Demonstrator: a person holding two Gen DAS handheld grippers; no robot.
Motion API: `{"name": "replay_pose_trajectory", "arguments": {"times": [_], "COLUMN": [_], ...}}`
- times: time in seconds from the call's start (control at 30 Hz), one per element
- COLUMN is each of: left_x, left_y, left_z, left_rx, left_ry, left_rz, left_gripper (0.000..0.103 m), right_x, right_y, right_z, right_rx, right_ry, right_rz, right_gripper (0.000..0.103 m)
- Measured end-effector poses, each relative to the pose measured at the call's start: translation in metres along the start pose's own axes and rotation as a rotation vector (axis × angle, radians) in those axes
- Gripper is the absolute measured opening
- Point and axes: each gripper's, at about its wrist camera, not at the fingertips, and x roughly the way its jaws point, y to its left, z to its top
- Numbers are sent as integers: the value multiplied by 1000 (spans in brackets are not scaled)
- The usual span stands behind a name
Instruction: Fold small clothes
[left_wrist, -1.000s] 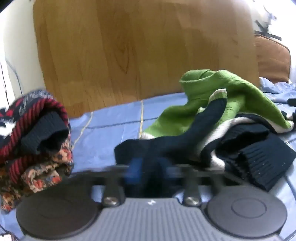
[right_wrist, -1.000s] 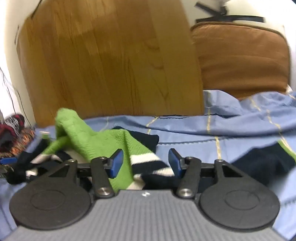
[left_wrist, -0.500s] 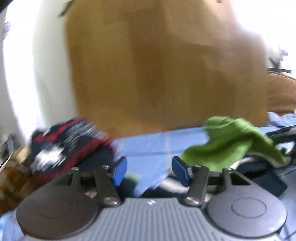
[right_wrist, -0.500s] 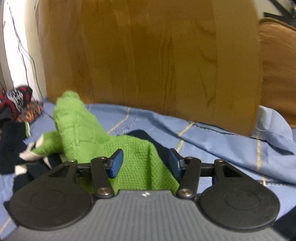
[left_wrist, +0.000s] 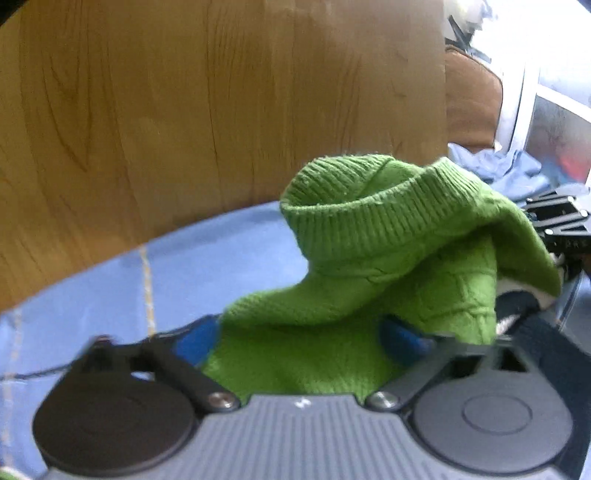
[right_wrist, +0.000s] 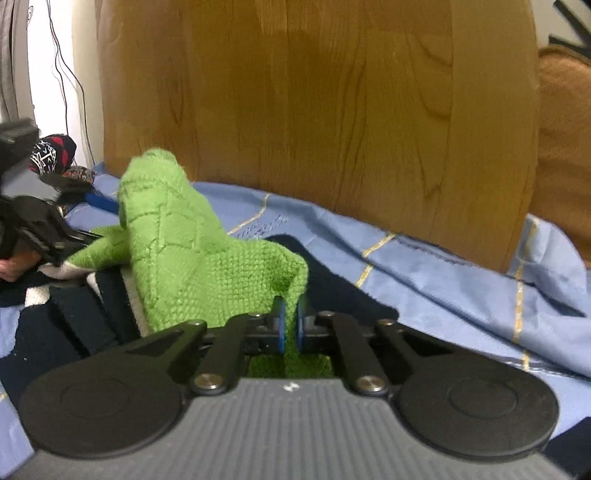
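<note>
Right hand-held gripper (right_wrist: 290, 325) pinching green sweater (right_wrist: 192, 258) edge, left hand-held gripper (left_wrist: 299, 338) wide, pads blurred, navy garment (right_wrist: 74, 325) mostly hidden.

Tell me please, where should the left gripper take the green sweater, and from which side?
Probably the near flat hem of the green sweater, entered from the front. This edge already lies between the open left gripper, while the ribbed collar stands bunched. The right gripper pinches another edge.

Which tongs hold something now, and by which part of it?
The right tongs are shut on a fold at the edge of the green knitted garment. The left tongs are open, with the green knit between the fingers, not pinched.
</note>
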Motion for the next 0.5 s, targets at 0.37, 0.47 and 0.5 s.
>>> {"name": "replay_pose_trajectory", "arguments": {"times": [0.37, 0.47, 0.5], "left_x": [-94, -123, -127], "left_y": [-45, -59, -59], "left_z": [0, 2, 1], "left_rx": [-56, -24, -23], "left_ry": [-295, -325, -310], "left_rz": [130, 193, 200], "left_gripper": [2, 6, 7], "right_x": [-74, -112, -125], "right_y": [26, 33, 38], "right_z": [28, 41, 45], "right_rx": [-95, -86, -94], "right_ry": [-348, -436, -453], "right_rz": [-323, -340, -354], "right_gripper": [6, 6, 6]}}
